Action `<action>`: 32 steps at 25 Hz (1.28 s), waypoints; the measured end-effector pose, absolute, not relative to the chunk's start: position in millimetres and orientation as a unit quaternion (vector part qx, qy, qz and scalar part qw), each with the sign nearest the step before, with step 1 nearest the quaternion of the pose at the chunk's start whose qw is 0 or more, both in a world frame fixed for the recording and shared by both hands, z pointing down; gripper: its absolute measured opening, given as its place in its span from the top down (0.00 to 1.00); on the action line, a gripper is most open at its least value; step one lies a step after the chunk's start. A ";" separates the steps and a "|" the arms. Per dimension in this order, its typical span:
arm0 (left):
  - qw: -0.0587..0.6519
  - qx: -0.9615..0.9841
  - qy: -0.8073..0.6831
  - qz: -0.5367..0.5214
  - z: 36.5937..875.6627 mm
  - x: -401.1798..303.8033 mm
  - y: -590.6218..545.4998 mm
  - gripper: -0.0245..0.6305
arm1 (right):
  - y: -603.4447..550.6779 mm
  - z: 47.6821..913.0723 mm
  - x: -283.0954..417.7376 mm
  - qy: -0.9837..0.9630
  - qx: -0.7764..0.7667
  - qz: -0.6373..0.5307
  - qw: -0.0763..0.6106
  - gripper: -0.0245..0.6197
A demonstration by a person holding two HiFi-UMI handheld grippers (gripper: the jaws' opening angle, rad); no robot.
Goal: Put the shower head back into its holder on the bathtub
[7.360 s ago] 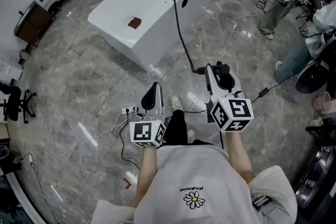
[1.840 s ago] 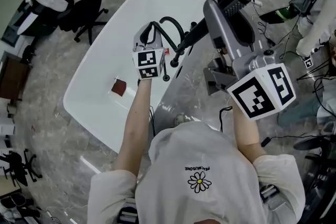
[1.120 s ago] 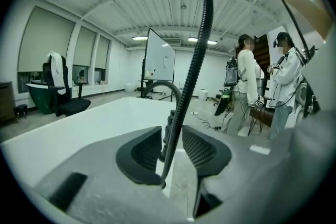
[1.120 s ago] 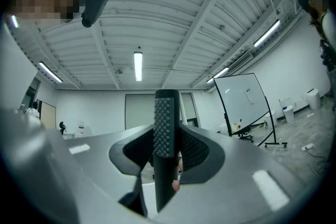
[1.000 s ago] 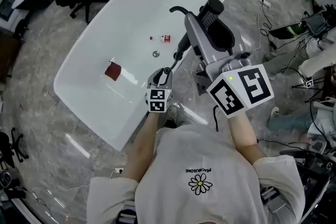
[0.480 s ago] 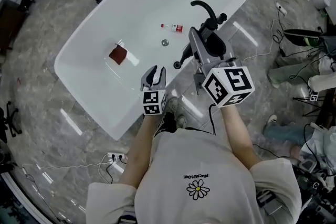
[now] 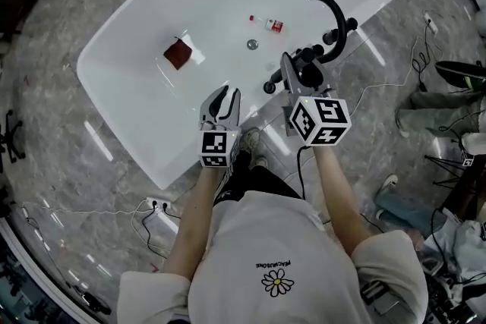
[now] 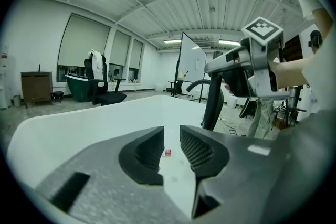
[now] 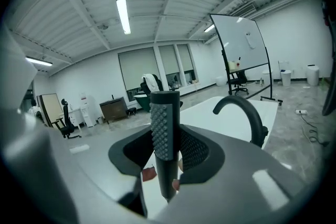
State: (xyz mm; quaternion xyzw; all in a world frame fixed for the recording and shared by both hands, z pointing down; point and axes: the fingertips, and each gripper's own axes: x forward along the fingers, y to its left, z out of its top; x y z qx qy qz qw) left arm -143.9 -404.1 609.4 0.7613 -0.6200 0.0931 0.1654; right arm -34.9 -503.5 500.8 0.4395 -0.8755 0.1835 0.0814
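Observation:
The black shower head (image 9: 165,128) stands upright between my right gripper's (image 9: 167,150) pads, which are shut on its handle. In the head view that right gripper (image 7: 300,66) hangs low over the near rim of the white bathtub (image 7: 140,144), right next to the black knobs (image 7: 298,55) and the curved black faucet (image 7: 336,11). My left gripper (image 7: 226,93) is at the tub's near rim, to the left. Its jaws (image 8: 170,148) are closing, with a narrow gap and nothing between them.
Inside the tub lie a red block (image 7: 178,53), a small bottle (image 7: 273,25) and the drain (image 7: 251,45). Cables and a power strip (image 7: 156,207) trail on the marble floor. Another person's legs (image 7: 437,117) are at the right.
My right gripper has sunk with the shower head down to the tub rim beside the faucet. The left gripper has shifted along the rim and its jaws have narrowed.

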 end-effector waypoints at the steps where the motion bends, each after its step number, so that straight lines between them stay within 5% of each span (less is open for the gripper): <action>1: 0.169 0.759 -0.621 0.097 614.1 -145.9 -403.0 0.82 | -505.4 513.5 -36.2 -0.875 0.439 0.184 0.093 0.75; 16: 0.225 0.736 -0.626 0.126 664.8 -151.5 -374.8 0.84 | -495.3 642.1 -42.9 -0.853 0.427 0.206 0.219 0.75; 32: 0.212 0.737 -0.635 0.091 642.8 -159.1 -366.2 0.84 | -471.9 660.4 -54.5 -0.855 0.387 0.196 0.283 0.74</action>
